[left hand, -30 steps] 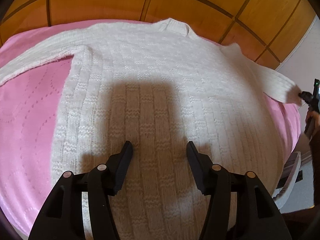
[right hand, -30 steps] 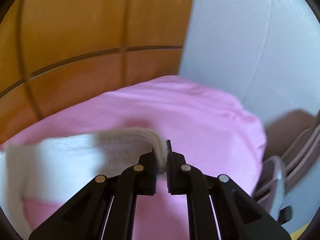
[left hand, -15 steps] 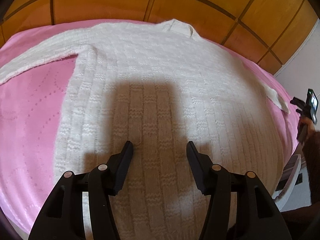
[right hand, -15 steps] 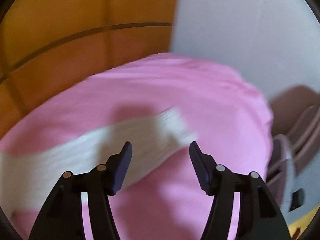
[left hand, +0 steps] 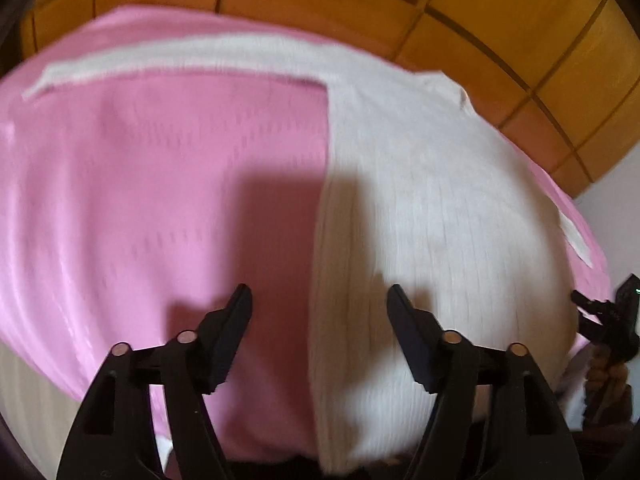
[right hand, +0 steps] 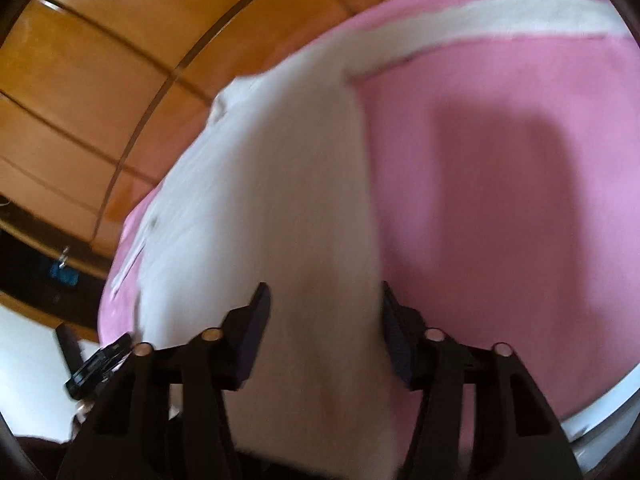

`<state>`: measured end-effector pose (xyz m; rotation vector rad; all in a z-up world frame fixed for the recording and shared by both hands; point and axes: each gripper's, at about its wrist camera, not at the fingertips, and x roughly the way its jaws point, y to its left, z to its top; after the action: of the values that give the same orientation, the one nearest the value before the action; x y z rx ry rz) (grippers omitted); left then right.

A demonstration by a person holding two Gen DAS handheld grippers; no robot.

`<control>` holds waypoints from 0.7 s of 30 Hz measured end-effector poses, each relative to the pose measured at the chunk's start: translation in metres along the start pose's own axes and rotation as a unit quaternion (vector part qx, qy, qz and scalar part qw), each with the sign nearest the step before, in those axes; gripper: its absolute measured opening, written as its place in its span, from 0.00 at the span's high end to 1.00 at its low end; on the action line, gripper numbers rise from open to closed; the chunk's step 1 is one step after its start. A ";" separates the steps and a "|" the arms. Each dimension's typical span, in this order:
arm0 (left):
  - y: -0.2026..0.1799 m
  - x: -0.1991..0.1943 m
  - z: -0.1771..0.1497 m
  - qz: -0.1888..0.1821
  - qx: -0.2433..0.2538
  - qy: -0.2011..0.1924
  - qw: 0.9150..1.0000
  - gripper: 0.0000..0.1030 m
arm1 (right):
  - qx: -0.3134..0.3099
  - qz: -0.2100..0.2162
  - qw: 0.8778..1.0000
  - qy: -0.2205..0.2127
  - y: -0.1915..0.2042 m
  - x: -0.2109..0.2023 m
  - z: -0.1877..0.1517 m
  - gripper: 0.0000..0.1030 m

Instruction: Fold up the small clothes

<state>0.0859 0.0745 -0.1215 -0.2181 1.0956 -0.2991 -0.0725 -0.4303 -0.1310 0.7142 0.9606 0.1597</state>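
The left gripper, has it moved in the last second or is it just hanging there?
Yes. The left gripper has slid left: earlier both fingers were over the white sweater; now they straddle its left edge over the pink blanket.

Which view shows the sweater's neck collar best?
Left wrist: the collar sits unobstructed at the top of the white sweater, its edge fairly distinct. In the right wrist view the collar is visible but smeared by motion blur.

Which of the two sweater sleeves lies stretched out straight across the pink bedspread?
The long sleeve at the far left of the white sweater; it runs fully extended over the bedspread, while the other sleeve shows only a short end.
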 end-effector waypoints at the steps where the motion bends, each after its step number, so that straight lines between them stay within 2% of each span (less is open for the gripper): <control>1: 0.000 0.000 -0.004 -0.001 0.004 0.003 1.000 0.47 | -0.003 0.000 1.000 0.005 0.003 0.000 -0.007 0.56; 2: 0.001 -0.001 -0.009 -0.005 0.012 0.000 1.000 0.55 | -0.007 0.000 1.000 0.010 0.005 0.000 -0.014 0.64; 3: 0.001 -0.003 -0.013 -0.017 0.015 -0.001 1.000 0.76 | -0.011 0.000 1.000 0.015 0.007 0.000 -0.018 0.76; 4: 0.002 -0.003 -0.014 -0.034 0.013 0.004 0.999 0.87 | -0.016 -0.007 1.000 0.019 0.008 0.001 -0.023 0.84; 6: 0.000 -0.003 -0.019 -0.042 0.019 0.000 0.999 0.94 | -0.029 -0.030 0.999 0.021 0.011 -0.001 -0.025 0.91; 8: -0.003 -0.008 -0.022 -0.051 0.026 -0.005 0.998 0.96 | -0.044 -0.038 0.998 0.002 0.013 -0.014 -0.014 0.92; 10: -0.005 -0.019 -0.028 -0.066 0.029 -0.009 0.997 0.96 | -0.062 -0.022 0.997 -0.029 0.026 -0.039 -0.009 0.92; 12: -0.003 -0.025 -0.037 -0.063 0.034 -0.004 0.997 0.97 | -0.100 -0.024 0.994 -0.037 0.036 -0.055 -0.010 0.92; 15: 0.001 -0.016 -0.046 -0.046 0.039 0.023 0.998 0.97 | -0.108 -0.075 0.991 0.014 0.023 -0.033 -0.023 0.92; 17: 0.003 -0.016 -0.047 -0.040 0.037 0.027 0.998 0.97 | -0.094 -0.091 0.991 0.041 0.011 -0.015 -0.028 0.92; 19: 0.004 -0.020 -0.040 -0.040 0.032 0.023 0.998 0.97 | -0.067 -0.079 0.994 0.039 0.001 -0.008 -0.025 0.91; 21: 0.003 -0.029 -0.036 -0.029 0.032 0.008 0.999 0.96 | -0.052 -0.073 0.996 0.018 -0.003 -0.013 -0.016 0.82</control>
<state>0.0419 0.0862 -0.1135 -0.1905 1.0945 -0.3868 -0.0939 -0.4308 -0.1298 0.5457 1.0280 0.0944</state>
